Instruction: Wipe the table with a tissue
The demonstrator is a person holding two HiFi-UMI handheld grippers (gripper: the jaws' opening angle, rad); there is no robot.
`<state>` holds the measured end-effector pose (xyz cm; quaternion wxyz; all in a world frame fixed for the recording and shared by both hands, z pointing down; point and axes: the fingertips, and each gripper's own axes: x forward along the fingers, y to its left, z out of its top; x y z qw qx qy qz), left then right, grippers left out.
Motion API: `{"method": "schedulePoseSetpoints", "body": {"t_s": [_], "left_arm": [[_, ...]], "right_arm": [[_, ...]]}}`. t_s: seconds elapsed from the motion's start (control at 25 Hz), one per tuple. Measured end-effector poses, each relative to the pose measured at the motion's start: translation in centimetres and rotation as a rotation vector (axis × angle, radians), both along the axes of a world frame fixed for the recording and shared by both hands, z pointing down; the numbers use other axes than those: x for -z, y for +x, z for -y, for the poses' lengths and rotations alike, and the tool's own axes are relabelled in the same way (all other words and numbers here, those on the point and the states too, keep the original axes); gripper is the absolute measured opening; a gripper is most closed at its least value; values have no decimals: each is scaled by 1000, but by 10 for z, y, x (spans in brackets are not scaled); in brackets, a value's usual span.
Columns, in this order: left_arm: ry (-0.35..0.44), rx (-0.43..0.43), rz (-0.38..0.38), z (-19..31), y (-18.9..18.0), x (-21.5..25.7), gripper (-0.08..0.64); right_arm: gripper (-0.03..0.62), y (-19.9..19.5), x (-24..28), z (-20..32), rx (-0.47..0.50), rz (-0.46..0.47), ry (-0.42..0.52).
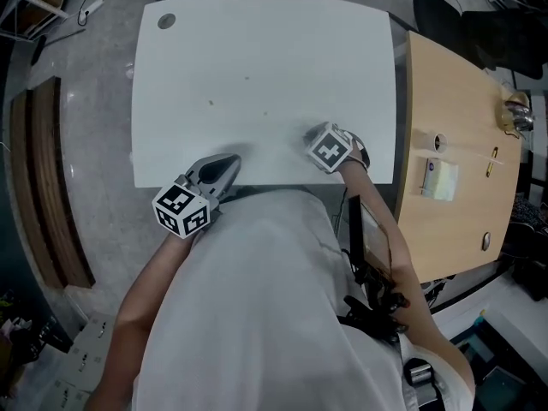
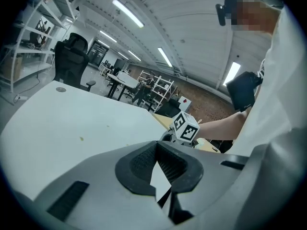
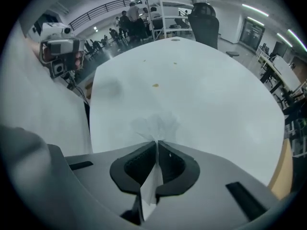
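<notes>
Long ceiling strip lights [image 2: 128, 12] brighten my views evenly; the white rectangular tabletop [image 1: 257, 75] looks washed out, shadows soft, fisheye edges darken and bend.

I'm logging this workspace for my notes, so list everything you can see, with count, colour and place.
table: one, white, centre, in front of the person
specks: a few, brownish, mid-table
round cap: one, grey, table's far left corner
tissue: one, white, pinched in the right gripper above the table
wooden desk: one, light brown, right of the table
small block: one, pale yellow, on the wooden desk
office chair: one, black, beyond the wooden desk
left gripper: one, grey, jaws together, empty, at the table's near edge
right gripper: one, grey, shut on the tissue
</notes>
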<state>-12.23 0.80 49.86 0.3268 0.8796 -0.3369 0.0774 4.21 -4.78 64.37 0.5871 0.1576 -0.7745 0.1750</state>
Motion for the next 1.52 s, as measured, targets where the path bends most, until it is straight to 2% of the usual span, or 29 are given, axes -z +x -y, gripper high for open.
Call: {"method": "schedulePoseSetpoints", "body": {"t_s": [0.08, 0.12, 0.24, 0.28, 0.48, 0.52, 0.6, 0.8, 0.92, 1.04, 1.12, 1.32, 1.52], "left_arm": [[6, -4, 1, 7, 11, 4, 6], [9, -7, 1, 9, 17, 6, 6], [12, -20, 7, 13, 31, 9, 6], [11, -21, 12, 14, 34, 8, 6], [5, 1, 33, 16, 40, 6, 6], [3, 7, 36, 16, 41, 5, 6], [1, 19, 40, 14, 41, 5, 6], [10, 49, 52, 11, 33, 4, 6], [23, 74, 49, 12, 21, 5, 6], [32, 88, 39, 7, 5, 7, 6], [30, 95, 32, 3, -8, 5, 6], [16, 130, 16, -7, -52, -3, 6], [3, 181, -5, -18, -83, -6, 6]], "right_arm": [[25, 25, 2, 10, 0, -66, 71], [25, 36, 6, 17, -26, -64, 103], [25, 58, 31, 37, -174, 96, 155], [25, 66, 41, 45, -196, 128, 185], [25, 97, 58, 66, -194, 178, 317], [25, 98, 56, 66, -176, 167, 335], [25, 86, 50, 59, -80, 147, 363], [25, 25, 40, 38, 186, 157, 371], [25, -4, 36, 33, 296, 142, 356], [25, -29, 34, 35, 366, 110, 349], [26, -40, 30, 40, 397, 59, 349], [25, -41, 7, 49, 499, -180, 318], [25, -42, -5, 52, 534, -324, 302]]}}
